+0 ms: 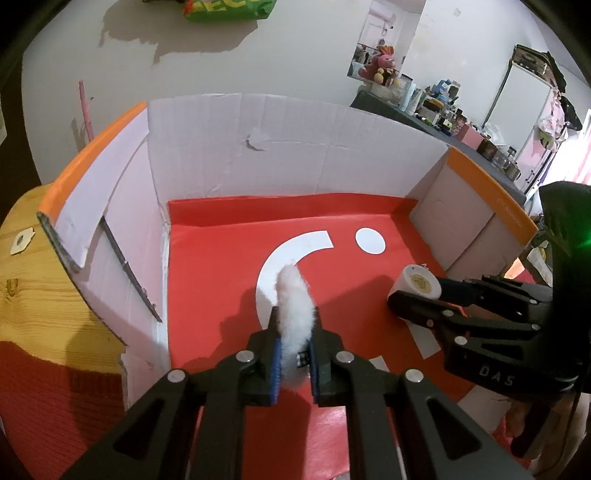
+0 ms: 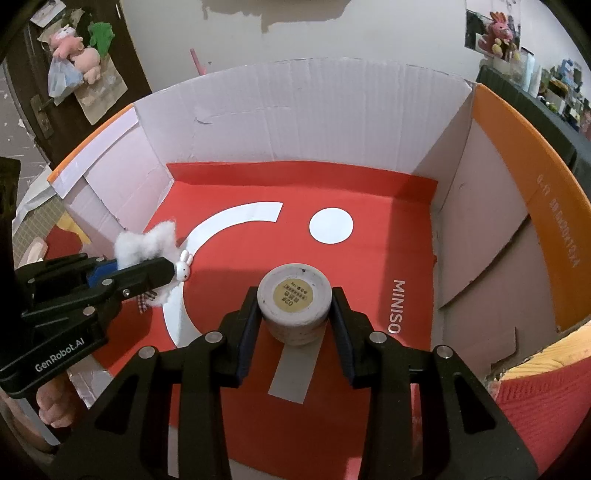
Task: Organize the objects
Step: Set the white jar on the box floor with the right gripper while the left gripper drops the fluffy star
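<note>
Inside the box (image 2: 303,110), the left gripper (image 1: 293,354) pinches a fluffy toy (image 1: 295,310) while the right gripper (image 2: 293,321), jaws open, straddles the jar (image 2: 293,306), probably releasing it there.

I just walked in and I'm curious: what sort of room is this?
Probably a lived-in home room, not a lab: plush toys hang on a door, a cluttered shelf lines the wall, and wall paint is peeling.
</note>
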{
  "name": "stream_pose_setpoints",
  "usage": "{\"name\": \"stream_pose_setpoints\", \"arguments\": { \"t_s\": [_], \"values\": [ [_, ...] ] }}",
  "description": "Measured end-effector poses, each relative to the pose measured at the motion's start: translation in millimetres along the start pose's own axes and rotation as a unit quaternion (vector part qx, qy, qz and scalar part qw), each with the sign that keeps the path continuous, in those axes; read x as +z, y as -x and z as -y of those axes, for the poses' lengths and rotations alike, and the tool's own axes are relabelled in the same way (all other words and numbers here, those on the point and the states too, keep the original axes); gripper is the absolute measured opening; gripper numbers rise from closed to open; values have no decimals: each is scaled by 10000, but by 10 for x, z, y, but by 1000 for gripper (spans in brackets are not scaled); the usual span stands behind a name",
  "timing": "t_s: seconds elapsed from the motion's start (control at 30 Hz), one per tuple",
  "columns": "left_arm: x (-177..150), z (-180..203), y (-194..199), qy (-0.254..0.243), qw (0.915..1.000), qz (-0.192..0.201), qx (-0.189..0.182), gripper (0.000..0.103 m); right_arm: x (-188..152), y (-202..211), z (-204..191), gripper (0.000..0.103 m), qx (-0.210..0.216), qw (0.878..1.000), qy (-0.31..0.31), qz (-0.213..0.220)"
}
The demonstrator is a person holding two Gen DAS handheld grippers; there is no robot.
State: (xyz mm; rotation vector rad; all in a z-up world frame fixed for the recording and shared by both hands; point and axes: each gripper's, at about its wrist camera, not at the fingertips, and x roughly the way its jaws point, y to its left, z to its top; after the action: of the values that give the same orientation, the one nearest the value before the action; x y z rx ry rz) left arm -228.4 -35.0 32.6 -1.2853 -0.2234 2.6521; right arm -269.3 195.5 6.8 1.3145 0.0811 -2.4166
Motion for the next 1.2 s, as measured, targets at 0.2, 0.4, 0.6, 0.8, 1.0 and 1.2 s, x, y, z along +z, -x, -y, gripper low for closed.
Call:
{"name": "stream_pose_setpoints", "arguments": {
  "t_s": [0.2,0.4,0.6,0.8,1.0,1.2],
  "values": [
    [0,4,2,-6,10000,17,54,19,-17,17,7,46,4,10000,-20,27],
    [6,15,14,8,10000,37,84,24,-9,27,10,47,38,10000,-43,39],
    [-15,26,96,-15,9999,113,102,31,-6,91,-27,53,54,9999,-28,127],
    [-41,48,158,-28,9998,145,117,31,-18,183,-72,55,66,9997,-15,226],
    [-78,73,265,-15,9998,190,66,34,-52,306,-116,64,111,9993,-18,353],
    [-128,133,418,-63,9995,308,11,41,-93,388,-179,64,114,9990,19,424]
  ]
}}
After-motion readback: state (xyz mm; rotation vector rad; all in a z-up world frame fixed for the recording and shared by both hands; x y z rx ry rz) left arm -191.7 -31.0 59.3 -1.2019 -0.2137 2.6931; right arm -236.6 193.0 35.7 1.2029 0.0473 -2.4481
